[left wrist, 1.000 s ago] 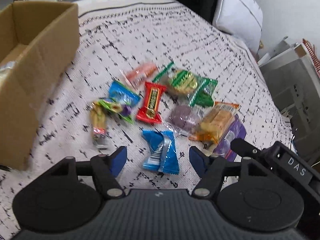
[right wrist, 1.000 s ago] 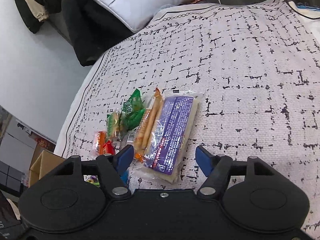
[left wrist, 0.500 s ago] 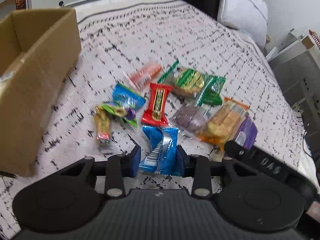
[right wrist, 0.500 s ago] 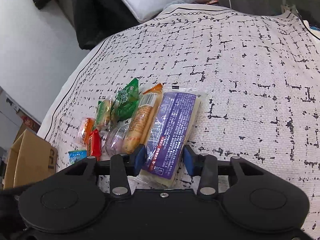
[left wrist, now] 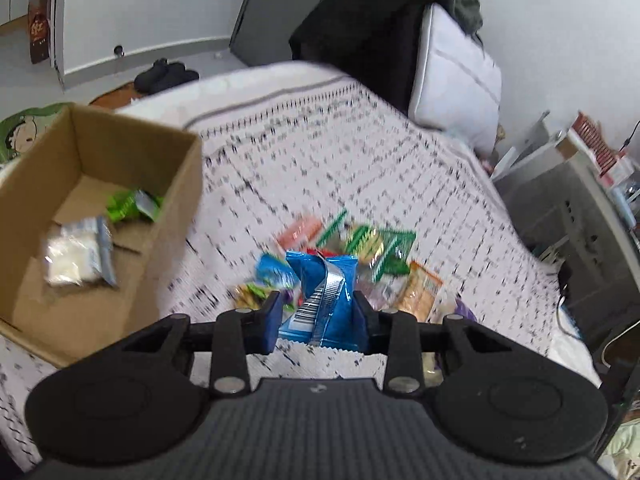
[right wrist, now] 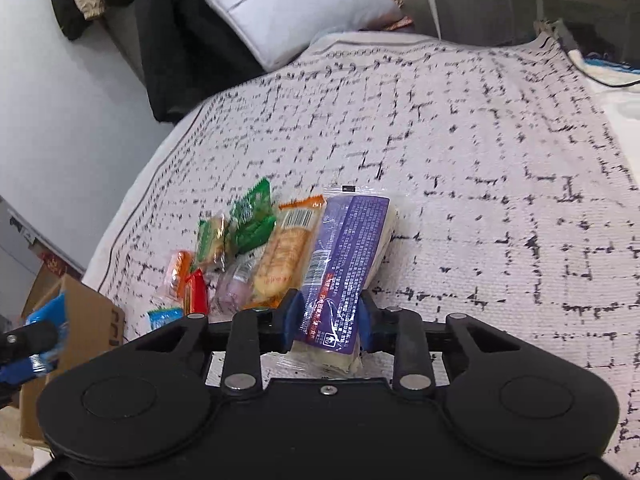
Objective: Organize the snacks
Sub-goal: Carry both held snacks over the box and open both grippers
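Note:
My left gripper (left wrist: 316,320) is shut on a blue snack packet (left wrist: 322,300) and holds it lifted above the pile of snacks (left wrist: 372,256) on the bed. The cardboard box (left wrist: 176,208) stands to the left, with a white packet (left wrist: 76,256) and a green packet (left wrist: 132,206) inside. My right gripper (right wrist: 326,320) is shut on a purple-wrapped snack pack (right wrist: 344,264), raised off the bed beside an orange biscuit pack (right wrist: 282,264) and green packets (right wrist: 252,220). The left gripper with its blue packet (right wrist: 44,336) shows at the far left of the right wrist view.
The bed has a white blanket with black marks (right wrist: 480,160). A white pillow (right wrist: 288,8) and dark clothes (right wrist: 180,40) lie at the head. Shelving and boxes (left wrist: 580,208) stand beside the bed. Dark shoes (left wrist: 166,74) sit on the floor beyond the box.
Both grippers went from open to shut on their packets. The left gripper has lifted the blue packet off the bed; the right has raised the purple pack slightly.

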A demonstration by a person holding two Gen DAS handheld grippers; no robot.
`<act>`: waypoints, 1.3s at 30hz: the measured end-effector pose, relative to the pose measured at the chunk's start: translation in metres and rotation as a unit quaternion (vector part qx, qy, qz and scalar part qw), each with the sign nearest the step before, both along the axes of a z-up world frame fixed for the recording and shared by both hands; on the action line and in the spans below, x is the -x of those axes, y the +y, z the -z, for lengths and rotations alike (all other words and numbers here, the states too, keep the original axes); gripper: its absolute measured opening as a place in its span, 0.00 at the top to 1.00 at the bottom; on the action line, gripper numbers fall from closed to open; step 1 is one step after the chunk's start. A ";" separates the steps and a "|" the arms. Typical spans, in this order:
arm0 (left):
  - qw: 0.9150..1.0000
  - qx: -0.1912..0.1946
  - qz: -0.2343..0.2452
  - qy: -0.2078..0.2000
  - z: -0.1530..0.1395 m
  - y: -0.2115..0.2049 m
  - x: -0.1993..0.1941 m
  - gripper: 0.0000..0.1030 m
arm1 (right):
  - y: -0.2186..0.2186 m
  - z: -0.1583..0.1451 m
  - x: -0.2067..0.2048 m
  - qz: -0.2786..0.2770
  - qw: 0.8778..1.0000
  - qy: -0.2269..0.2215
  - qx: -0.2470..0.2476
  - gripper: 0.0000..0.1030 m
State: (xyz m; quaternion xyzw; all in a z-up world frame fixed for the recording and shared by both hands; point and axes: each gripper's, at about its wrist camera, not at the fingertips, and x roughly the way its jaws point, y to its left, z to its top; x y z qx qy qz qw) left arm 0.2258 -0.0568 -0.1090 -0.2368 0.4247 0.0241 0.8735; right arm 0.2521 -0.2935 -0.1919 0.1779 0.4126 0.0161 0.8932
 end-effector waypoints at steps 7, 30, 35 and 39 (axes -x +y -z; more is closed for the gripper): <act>1.000 0.004 -0.008 -0.026 -0.024 0.034 0.013 0.66 | 0.002 -0.020 0.015 0.016 1.000 -0.018 -0.002 0.73; 0.993 0.067 -0.091 -0.040 -0.015 0.131 0.031 0.66 | 0.127 -0.087 0.022 -0.077 0.993 -0.083 -0.028 0.73; 0.992 0.069 -0.099 -0.042 -0.015 0.142 0.033 0.66 | 0.155 -0.091 0.021 -0.100 0.991 -0.085 -0.030 0.73; 0.990 0.072 -0.112 -0.041 -0.012 0.154 0.033 0.66 | 0.173 -0.090 0.018 -0.116 0.989 -0.083 -0.033 0.73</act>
